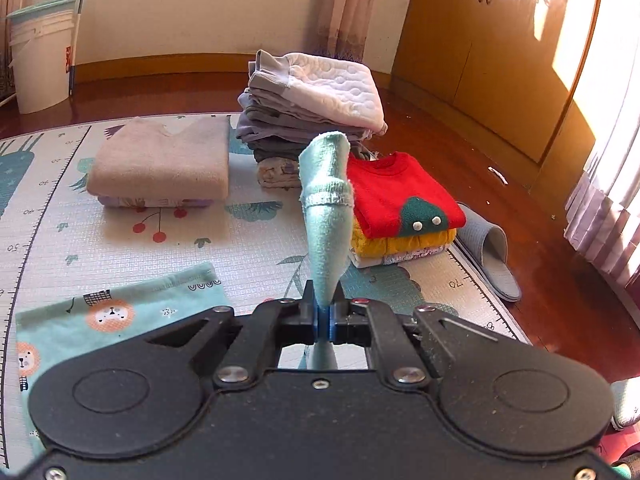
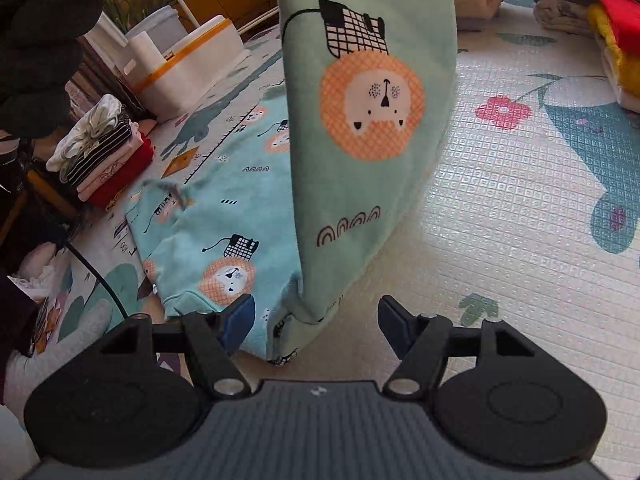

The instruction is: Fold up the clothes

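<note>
Two grippers shared one mint lion-print garment [image 2: 372, 128]. Low in the left wrist frame, the left gripper [image 1: 324, 318] was clamped on a cuffed sleeve [image 1: 326, 188], holding it up off the mat [image 1: 256, 248], probably to carry it across for a fold. Lower centre in the right wrist frame, the right gripper [image 2: 318, 326] stood apart, empty, beside the hanging cloth, likely ready to pin a corner. Folded piles [image 1: 308, 120] waited at upper centre.
</note>
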The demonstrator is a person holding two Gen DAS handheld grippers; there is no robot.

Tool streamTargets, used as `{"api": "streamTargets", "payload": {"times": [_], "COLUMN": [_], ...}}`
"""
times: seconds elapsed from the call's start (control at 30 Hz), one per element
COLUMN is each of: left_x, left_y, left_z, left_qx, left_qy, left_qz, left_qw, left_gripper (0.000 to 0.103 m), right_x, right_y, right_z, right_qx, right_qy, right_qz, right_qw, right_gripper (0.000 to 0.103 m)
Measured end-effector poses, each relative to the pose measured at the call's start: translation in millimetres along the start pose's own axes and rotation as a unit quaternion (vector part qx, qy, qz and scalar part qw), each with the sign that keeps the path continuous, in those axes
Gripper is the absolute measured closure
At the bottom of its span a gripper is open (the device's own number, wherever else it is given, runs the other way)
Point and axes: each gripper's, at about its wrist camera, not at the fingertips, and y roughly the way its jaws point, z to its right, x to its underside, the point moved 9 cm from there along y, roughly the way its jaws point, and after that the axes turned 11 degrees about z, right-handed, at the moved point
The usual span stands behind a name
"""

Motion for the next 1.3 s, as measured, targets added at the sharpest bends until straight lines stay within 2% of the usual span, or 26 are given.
{"api": "streamTargets", "payload": {"times": [0.23, 0.3, 0.37, 0.43, 0.5, 0.6, 0.73, 0.8, 0.9, 1.13, 1.3], "left_x": [2.3, 2.9, 2.7, 1.5, -0.1, 1.6, 8.2, 11.3, 14.3, 33.1, 68.5], "left_y": [-17.6, -23.1, -30.5, -38.1, -46.8, -57.8, -71.9, -79.1, -87.7, -108.8, -115.2], "left_z": [-22.7, -27.0, -32.4, -40.2, -53.1, -75.1, -101.1, -111.6, -120.2, -146.9, -183.9], "left_qx": [-0.016, -0.019, -0.024, -0.034, -0.049, -0.07, -0.096, -0.106, -0.114, -0.146, -0.181], "left_qy": [-0.02, -0.023, -0.021, -0.022, -0.025, -0.031, -0.038, -0.042, -0.045, -0.043, -0.058], "left_qz": [0.004, 0.004, 0.006, 0.009, 0.011, 0.008, 0.003, 0.001, 0.0, -0.009, -0.035], "left_qw": [0.9997, 0.9996, 0.9995, 0.9991, 0.9984, 0.997, 0.9946, 0.9935, 0.9924, 0.9884, 0.9812], "left_gripper": [0.1, 0.1, 0.1, 0.1, 0.1, 0.1, 0.1, 0.1, 0.1, 0.1, 0.1], "right_x": [13.9, 16.1, 17.3, 21.3, 23.5, 22.3, 13.5, 14.2, 24.0, 26.4, 28.3], "right_y": [14.9, 19.3, 22.6, 25.3, 24.9, 22.3, 15.7, 16.9, 24.3, 24.0, 17.9], "right_z": [-13.4, -18.0, -20.7, -23.8, -26.9, -28.2, -32.2, -35.9, -41.9, -55.1, -68.7], "right_qx": [0.028, 0.042, 0.051, 0.055, 0.062, 0.067, 0.075, 0.079, 0.081, 0.094, 0.103], "right_qy": [-0.018, -0.032, -0.04, -0.059, -0.081, -0.089, -0.108, -0.136, -0.175, -0.248, -0.327], "right_qz": [-0.027, -0.023, -0.017, -0.019, -0.014, -0.005, 0.023, 0.023, 0.01, 0.014, 0.031], "right_qw": [0.999, 0.998, 0.998, 0.997, 0.995, 0.994, 0.991, 0.987, 0.981, 0.964, 0.939], "right_gripper": [0.034, 0.034, 0.037, 0.047, 0.049, 0.058, 0.058, 0.06, 0.07, 0.074, 0.074]}}
